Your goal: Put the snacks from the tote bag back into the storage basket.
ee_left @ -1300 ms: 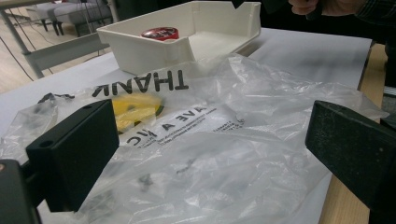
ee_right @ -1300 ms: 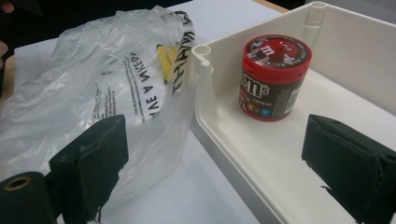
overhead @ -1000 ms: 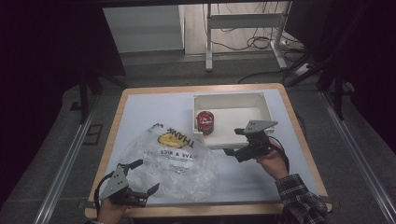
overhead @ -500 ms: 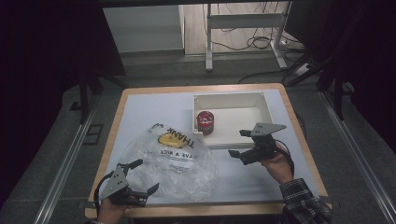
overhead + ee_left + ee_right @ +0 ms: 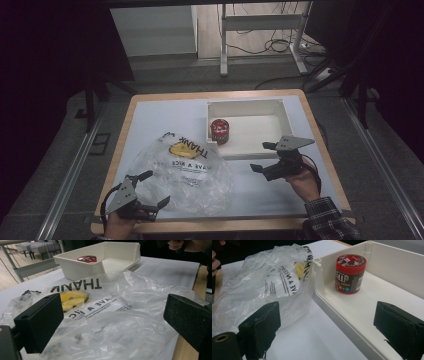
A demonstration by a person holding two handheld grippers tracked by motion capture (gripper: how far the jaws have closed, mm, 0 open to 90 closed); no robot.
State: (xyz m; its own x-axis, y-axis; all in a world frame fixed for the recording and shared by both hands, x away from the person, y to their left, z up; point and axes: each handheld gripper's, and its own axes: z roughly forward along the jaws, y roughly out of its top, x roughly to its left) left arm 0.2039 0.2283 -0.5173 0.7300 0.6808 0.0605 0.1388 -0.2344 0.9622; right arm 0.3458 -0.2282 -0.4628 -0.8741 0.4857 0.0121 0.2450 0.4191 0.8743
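Left gripper (image 5: 149, 189): jaws wide, empty, at the table's near edge, against the bag's near edge.
Right gripper (image 5: 262, 157): jaws wide, empty, just outside the tray's near wall.
Bag (image 5: 182, 170): crumpled, mid-table, touching the tray's corner.
Can (image 5: 219, 131): upright in the tray's (image 5: 287, 120) left corner.
Open room: bare table (image 5: 165, 112) beyond the bag.

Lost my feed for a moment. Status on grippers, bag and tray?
Left gripper open at plastic bag edge. Right gripper open, empty, beside white tray. Red can upright in tray. Nothing in the way.
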